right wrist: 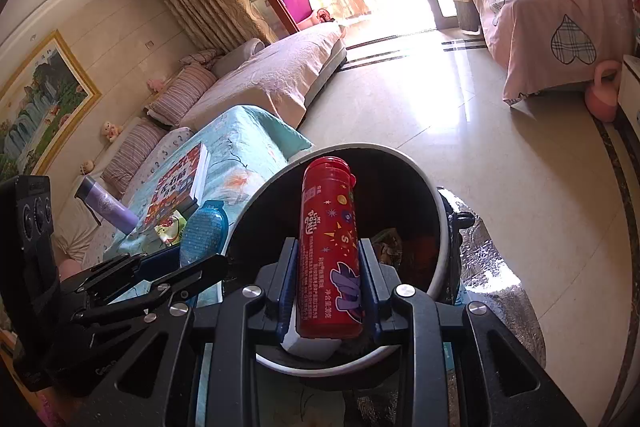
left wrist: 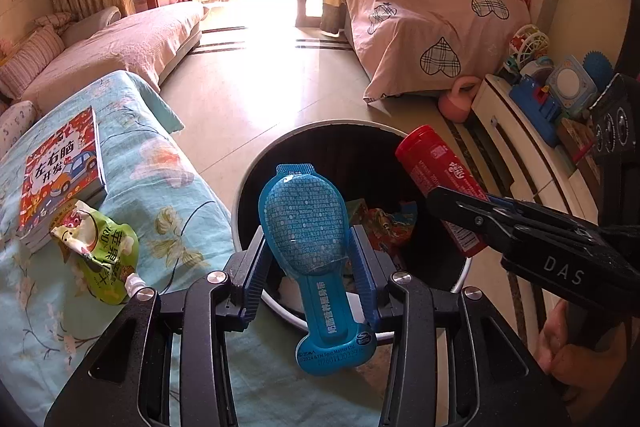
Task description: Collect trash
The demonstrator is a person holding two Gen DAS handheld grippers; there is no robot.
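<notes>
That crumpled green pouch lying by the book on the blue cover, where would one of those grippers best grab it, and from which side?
Probably the flat crumpled body of the green pouch, not the small white spout at its lower end. It lies flat on the blue floral cover, so coming from above across its narrower width looks best. Its upper end touches the book, so close in from the sides away from it. Both grippers are full now.

Left gripper (left wrist: 306,251) clamps a blue packet (left wrist: 308,247) over the bin (left wrist: 256,171), beside a red tube (left wrist: 436,183).
</notes>
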